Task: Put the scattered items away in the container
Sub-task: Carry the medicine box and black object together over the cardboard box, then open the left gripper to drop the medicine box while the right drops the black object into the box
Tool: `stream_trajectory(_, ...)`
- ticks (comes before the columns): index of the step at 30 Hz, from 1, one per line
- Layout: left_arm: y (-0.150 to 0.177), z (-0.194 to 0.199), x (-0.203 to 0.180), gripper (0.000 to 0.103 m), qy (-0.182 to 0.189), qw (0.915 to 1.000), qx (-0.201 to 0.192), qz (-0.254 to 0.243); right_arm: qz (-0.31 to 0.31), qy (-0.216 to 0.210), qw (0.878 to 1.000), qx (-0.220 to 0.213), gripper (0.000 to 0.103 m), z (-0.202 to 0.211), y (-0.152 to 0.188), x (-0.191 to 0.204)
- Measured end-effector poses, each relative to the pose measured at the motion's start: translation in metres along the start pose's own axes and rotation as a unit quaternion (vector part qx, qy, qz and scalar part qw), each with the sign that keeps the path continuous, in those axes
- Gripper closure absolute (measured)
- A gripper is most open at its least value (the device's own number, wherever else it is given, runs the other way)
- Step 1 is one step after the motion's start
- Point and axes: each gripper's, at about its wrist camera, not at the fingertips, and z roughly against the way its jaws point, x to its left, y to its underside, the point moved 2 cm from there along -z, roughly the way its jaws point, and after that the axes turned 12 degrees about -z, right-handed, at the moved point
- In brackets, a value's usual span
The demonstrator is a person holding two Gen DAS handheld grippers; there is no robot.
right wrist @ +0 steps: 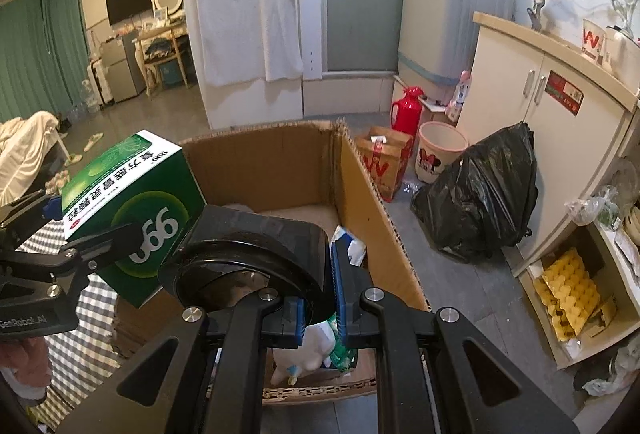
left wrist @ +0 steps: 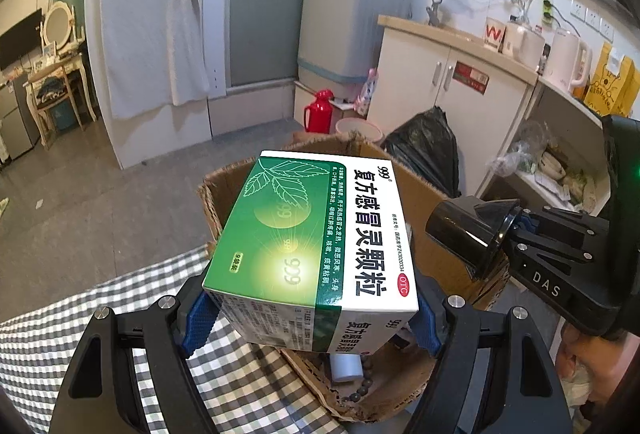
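My left gripper (left wrist: 308, 322) is shut on a green and white medicine box (left wrist: 316, 246) and holds it over the near edge of an open cardboard box (left wrist: 424, 193). The medicine box also shows at the left of the right wrist view (right wrist: 132, 218). My right gripper (right wrist: 318, 290) is shut on the rim of a black cup (right wrist: 256, 254), held over the cardboard box (right wrist: 360, 185); the cup shows at the right of the left wrist view (left wrist: 468, 234). Inside the cardboard box lie a white tube (left wrist: 346, 368), a bead string (left wrist: 366, 382) and white packets (right wrist: 348, 244).
A checked cloth (left wrist: 100, 318) covers the table at the left. On the floor beyond the box are a black rubbish bag (right wrist: 484, 193), a pink bin (right wrist: 440, 149), a paper bag (right wrist: 384, 161) and a red flask (right wrist: 408, 109). A white cabinet (right wrist: 540, 121) stands at the right.
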Motion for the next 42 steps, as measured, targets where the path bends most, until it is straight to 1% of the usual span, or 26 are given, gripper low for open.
stream_trajectory(4,-0.002,-0.005,-0.002,0.023,-0.005,0.9999,0.004,-0.008,0.009,0.005,1.000,0.021,0.092,-0.010,0.002,0.001)
stream_trajectory(8,-0.006,-0.008,-0.007,0.023,0.000,0.9999,0.007,-0.012,0.012,0.008,0.999,0.034,0.092,-0.017,0.006,0.000)
stream_trajectory(12,-0.008,-0.011,-0.012,0.023,0.016,0.9998,0.006,-0.011,0.012,0.013,0.999,0.044,0.092,-0.022,0.009,-0.003)
stream_trajectory(14,-0.009,-0.016,-0.015,0.023,0.017,0.9997,0.011,-0.014,0.013,0.015,0.999,0.048,0.092,-0.024,0.009,-0.003)
stream_trajectory(17,-0.008,-0.031,-0.020,0.023,0.013,0.9991,0.032,-0.025,0.021,0.021,0.998,0.059,0.092,-0.029,0.011,-0.002)
stream_trajectory(20,-0.004,-0.048,-0.019,0.023,0.012,0.9979,0.059,-0.025,0.032,0.026,0.996,0.075,0.092,-0.037,0.014,0.001)
stream_trajectory(24,0.005,-0.064,-0.018,0.023,0.013,0.9959,0.086,-0.026,0.039,0.030,0.994,0.095,0.092,-0.047,0.020,0.003)
stream_trajectory(27,0.009,-0.071,-0.017,0.023,0.015,0.9949,0.096,-0.028,0.044,0.036,0.992,0.111,0.092,-0.055,0.023,0.002)
stream_trajectory(29,0.009,-0.074,-0.020,0.023,0.012,0.9940,0.101,-0.038,0.047,0.041,0.991,0.116,0.092,-0.059,0.024,0.001)
stream_trajectory(33,0.010,-0.078,-0.023,0.022,0.010,0.9932,0.107,-0.043,0.045,0.040,0.991,0.120,0.092,-0.061,0.026,0.001)
stream_trajectory(35,0.010,-0.079,-0.025,0.021,0.010,0.9931,0.109,-0.044,0.042,0.036,0.992,0.116,0.088,-0.058,0.026,0.000)
stream_trajectory(36,0.010,-0.079,-0.025,0.021,0.011,0.9930,0.109,-0.044,0.040,0.034,0.992,0.114,0.081,-0.057,0.025,0.001)
stream_trajectory(37,0.009,-0.080,-0.025,0.021,0.011,0.9929,0.110,-0.043,0.039,0.036,0.992,0.111,0.078,-0.055,0.024,0.001)
stream_trajectory(38,0.009,-0.080,-0.025,0.020,0.012,0.9928,0.112,-0.041,0.038,0.037,0.993,0.104,0.076,-0.052,0.023,0.000)
stream_trajectory(40,0.007,-0.078,-0.024,0.020,0.013,0.9931,0.111,-0.036,0.035,0.036,0.994,0.093,0.068,-0.047,0.020,-0.001)
stream_trajectory(42,0.004,-0.074,-0.022,0.019,0.011,0.9940,0.103,-0.036,0.032,0.034,0.996,0.076,0.064,-0.038,0.015,0.000)
